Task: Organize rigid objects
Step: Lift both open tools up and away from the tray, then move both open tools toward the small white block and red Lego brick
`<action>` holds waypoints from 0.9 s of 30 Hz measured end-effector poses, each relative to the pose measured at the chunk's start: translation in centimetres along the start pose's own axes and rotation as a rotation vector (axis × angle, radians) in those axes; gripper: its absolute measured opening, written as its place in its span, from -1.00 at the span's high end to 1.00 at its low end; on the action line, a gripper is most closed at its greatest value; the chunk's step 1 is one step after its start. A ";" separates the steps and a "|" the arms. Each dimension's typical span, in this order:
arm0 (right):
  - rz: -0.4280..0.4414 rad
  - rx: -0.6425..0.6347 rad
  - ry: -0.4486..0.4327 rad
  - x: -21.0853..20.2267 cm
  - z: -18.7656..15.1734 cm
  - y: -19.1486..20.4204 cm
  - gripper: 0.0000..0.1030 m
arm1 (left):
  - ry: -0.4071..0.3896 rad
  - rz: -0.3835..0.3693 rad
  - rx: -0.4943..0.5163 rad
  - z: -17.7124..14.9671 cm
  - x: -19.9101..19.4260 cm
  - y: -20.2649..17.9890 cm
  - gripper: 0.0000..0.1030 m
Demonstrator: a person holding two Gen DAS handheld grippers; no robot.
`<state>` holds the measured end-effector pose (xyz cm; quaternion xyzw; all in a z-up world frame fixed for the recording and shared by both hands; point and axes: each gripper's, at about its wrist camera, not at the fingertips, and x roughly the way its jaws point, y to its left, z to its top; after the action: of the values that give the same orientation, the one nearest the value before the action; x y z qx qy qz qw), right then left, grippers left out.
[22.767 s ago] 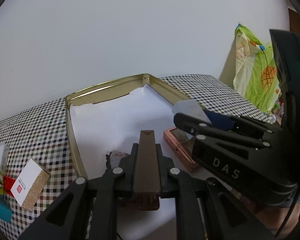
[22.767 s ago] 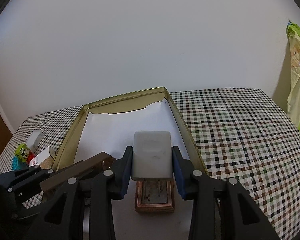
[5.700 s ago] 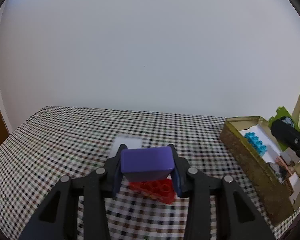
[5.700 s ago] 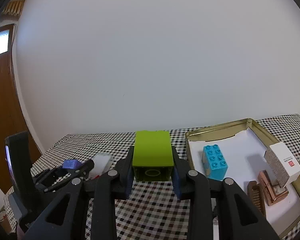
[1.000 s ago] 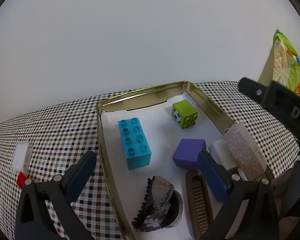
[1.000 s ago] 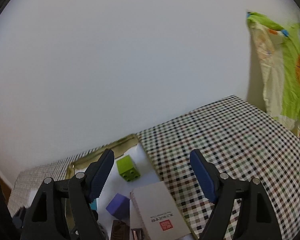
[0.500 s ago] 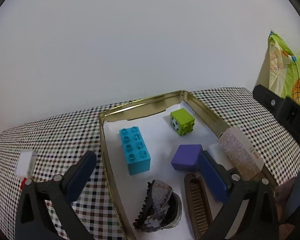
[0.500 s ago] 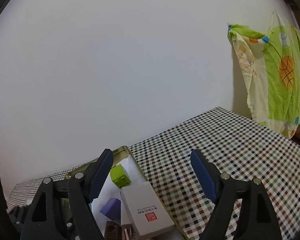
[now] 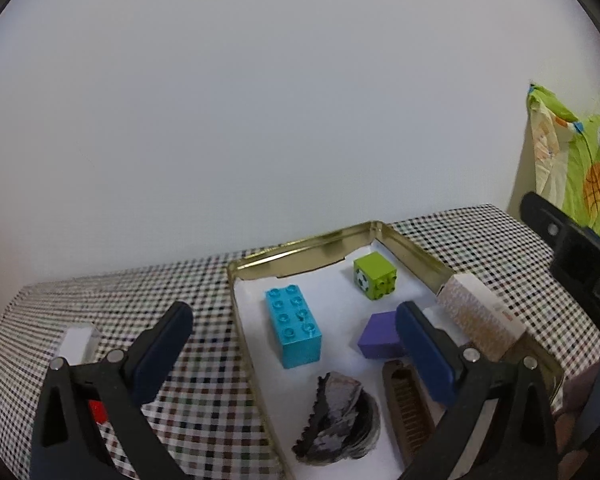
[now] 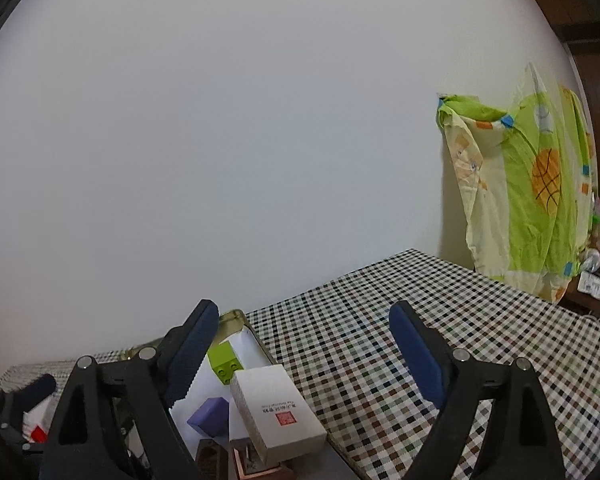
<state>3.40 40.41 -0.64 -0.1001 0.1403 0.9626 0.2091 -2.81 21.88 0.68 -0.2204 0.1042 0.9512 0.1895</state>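
A gold tin tray [image 9: 308, 246] lined with white paper sits on the checkered table. In it lie a cyan brick [image 9: 294, 330], a green cube brick [image 9: 374, 276], a purple block [image 9: 380, 338], a brown comb [image 9: 408, 404], a dark shell-like object [image 9: 340, 416] and a white-and-cork box [image 9: 480, 316]. My left gripper [image 9: 292, 348] is open and empty above the tray's left side. My right gripper [image 10: 300, 348] is open and empty above the tray's right edge; below it are the box [image 10: 276, 412], the purple block [image 10: 210, 416] and the green brick [image 10: 224, 360].
A white translucent block [image 9: 76, 342] and a red brick [image 9: 98, 410] lie on the checkered cloth [image 9: 180, 292] left of the tray. A green and yellow patterned cloth [image 10: 528, 200] hangs at the right. The wall is close behind the table.
Both grippers have drawn back and up from the tray. The right wrist view has tilted up and right, and the tray's contents have not moved.
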 end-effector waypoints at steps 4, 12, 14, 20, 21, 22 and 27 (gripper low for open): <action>0.014 -0.004 0.011 -0.4 -0.4 0.4 -0.73 | -0.032 0.003 0.018 -0.8 -0.7 0.2 -0.99; -0.003 -0.008 -0.002 -2.1 -1.1 0.9 -0.74 | -0.071 -0.019 0.041 -1.7 -1.6 0.2 -0.99; -0.007 -0.018 0.006 -2.2 -1.4 1.1 -0.76 | -0.076 -0.018 0.045 -2.1 -1.8 0.4 -0.99; -0.009 -0.052 -0.014 -3.2 -2.0 1.6 -0.77 | -0.081 -0.009 0.024 -2.7 -2.3 1.6 -0.99; -0.012 -0.060 -0.019 -3.4 -2.2 1.7 -0.77 | -0.085 -0.005 0.025 -2.8 -2.4 1.7 -0.99; -0.015 -0.067 -0.019 -3.6 -2.3 1.9 -0.77 | -0.091 -0.002 0.028 -2.9 -2.5 2.0 -0.99; -0.013 -0.086 -0.020 -3.9 -2.6 2.4 -0.77 | -0.110 -0.016 0.003 -3.5 -3.6 3.9 -0.99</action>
<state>6.20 36.02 -1.58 -0.1004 0.0959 0.9673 0.2120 -0.06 16.25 -0.32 -0.1681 0.0933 0.9602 0.2028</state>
